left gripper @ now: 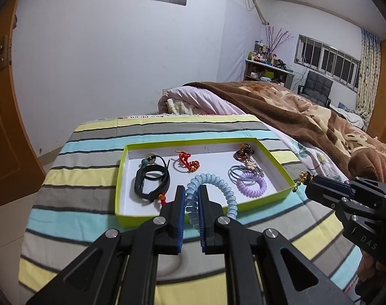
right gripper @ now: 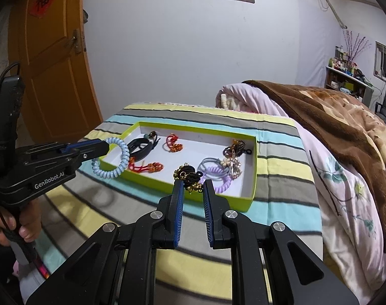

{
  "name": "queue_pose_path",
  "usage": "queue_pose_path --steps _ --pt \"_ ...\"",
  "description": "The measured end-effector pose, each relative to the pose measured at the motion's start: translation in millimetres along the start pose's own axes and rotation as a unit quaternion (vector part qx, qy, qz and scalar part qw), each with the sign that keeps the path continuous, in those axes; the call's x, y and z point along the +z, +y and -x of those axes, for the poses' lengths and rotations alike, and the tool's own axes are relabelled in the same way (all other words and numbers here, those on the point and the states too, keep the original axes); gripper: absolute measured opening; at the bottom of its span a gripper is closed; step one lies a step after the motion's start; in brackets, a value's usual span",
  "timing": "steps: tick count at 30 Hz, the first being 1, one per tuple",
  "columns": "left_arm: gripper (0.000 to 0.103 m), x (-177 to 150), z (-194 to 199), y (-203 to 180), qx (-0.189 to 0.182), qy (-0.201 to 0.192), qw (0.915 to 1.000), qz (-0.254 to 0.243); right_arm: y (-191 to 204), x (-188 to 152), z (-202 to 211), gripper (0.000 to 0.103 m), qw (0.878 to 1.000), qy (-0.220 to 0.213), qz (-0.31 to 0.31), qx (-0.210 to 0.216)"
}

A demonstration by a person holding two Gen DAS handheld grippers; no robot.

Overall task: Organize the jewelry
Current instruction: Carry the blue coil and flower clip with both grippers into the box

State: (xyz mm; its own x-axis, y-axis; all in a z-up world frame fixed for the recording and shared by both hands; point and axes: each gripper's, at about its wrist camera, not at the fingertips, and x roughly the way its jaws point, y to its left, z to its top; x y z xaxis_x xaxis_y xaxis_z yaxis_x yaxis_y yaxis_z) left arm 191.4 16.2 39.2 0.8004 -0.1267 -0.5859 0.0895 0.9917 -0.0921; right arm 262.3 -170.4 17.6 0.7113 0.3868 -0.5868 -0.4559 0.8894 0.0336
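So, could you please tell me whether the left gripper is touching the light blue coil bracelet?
Touching: in the left wrist view the left gripper has its jaws pressed on both sides of the light blue coil bracelet.

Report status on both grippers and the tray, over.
Left gripper shut on blue coil tie. Right gripper shut on black-gold bracelet. Both at green tray front edge. Nothing blocking.

left claw [left gripper: 191, 198] gripping blue coil bracelet [left gripper: 213, 190], apparently taut

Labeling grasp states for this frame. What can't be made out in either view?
- Left wrist: the part of the blue coil bracelet inside the left gripper is hidden by its fingers.
- Right wrist: the right gripper covers part of the black-and-gold piece; its type is unclear.
- Both: the cluster in the green tray far corner is too tangled to count.
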Motion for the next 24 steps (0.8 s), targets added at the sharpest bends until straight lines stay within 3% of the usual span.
queue_pose_path --steps 24 --pt "0.010 26 -97 7 -0.001 0.064 0.9980 0.003 -36 43 -125 0.016 0.998 0.067 -0.006 0.000"
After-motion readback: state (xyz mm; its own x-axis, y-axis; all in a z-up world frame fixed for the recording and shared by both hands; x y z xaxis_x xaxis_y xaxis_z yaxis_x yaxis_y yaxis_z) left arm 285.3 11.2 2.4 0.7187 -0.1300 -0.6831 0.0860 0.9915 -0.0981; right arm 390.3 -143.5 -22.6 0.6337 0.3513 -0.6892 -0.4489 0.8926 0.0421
